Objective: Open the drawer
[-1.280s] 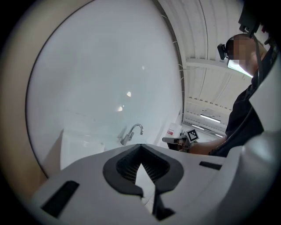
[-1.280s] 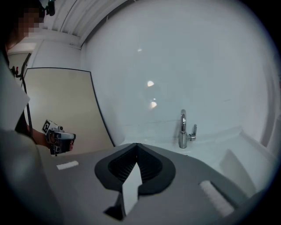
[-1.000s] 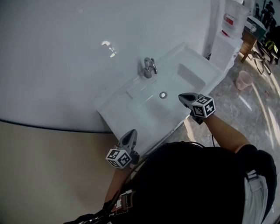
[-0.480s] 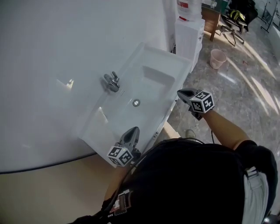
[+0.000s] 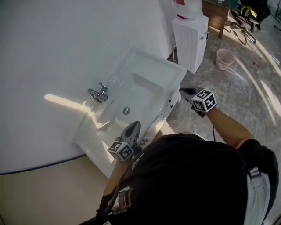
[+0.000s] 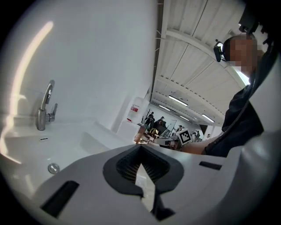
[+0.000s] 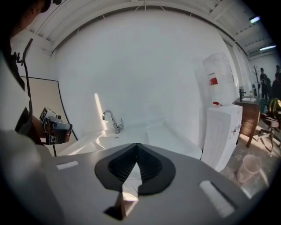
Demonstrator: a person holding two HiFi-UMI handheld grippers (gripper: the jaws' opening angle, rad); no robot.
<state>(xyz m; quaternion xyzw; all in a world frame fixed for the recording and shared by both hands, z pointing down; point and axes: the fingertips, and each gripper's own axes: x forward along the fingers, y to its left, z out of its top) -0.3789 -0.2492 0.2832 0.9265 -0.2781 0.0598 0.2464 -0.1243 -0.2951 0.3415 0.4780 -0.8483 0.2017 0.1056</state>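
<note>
A white vanity with a sink basin [image 5: 131, 94] stands against the white wall. Its front face [image 5: 163, 110] shows below the basin's rim, with small dark handles [image 5: 170, 103] on it; the drawer fronts look closed. My left gripper [image 5: 135, 125] hovers over the basin's near rim, shut and holding nothing; in the left gripper view [image 6: 140, 147] it points along the basin. My right gripper [image 5: 182, 91] is just off the vanity's right front corner, above the floor, shut and holding nothing. In the right gripper view [image 7: 136, 145] it faces the basin and the faucet [image 7: 113, 121].
A chrome faucet [image 5: 99, 93] stands at the basin's back. A white water dispenser [image 5: 189, 35] stands right of the vanity, with a pink bucket [image 5: 225, 58] on the marble floor and a wooden table [image 5: 217, 13] beyond. People stand far off in the left gripper view.
The view has swung, so the sink now lies further left and lower. Both grippers moved along the vanity: the left from beside its corner to over the rim, the right off the basin to the front corner.
</note>
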